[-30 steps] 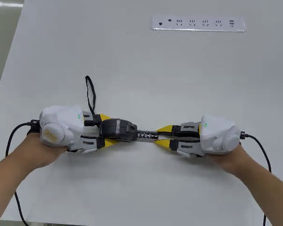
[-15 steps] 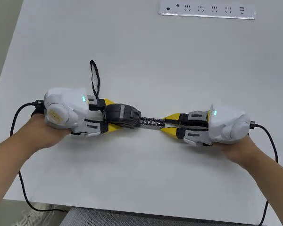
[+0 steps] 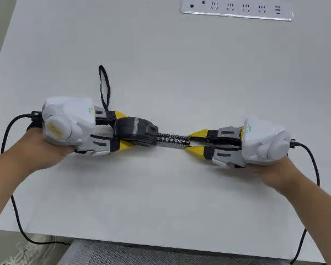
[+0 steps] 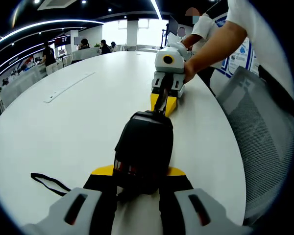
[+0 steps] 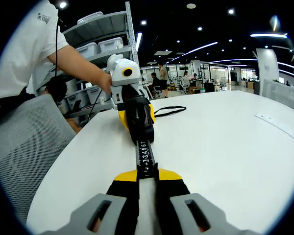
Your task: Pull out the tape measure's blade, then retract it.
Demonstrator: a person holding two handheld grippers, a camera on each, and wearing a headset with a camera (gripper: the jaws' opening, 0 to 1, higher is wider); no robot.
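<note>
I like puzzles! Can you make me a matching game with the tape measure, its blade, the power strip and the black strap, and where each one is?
Things:
1. tape measure case
2. blade
3. power strip
4. black strap

Places:
A. at the far edge of the table
B. its end pinched by the right tool
C. lying looped on the table
D. clamped in the left tool

Pairs: 1-D, 2-B, 3-A, 4-C

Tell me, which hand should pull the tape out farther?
Probably the right. The right tongs are shut on the tip of the blade, so that hand can simply draw away. The left tongs clamp the case and only need to hold it steady.
</note>
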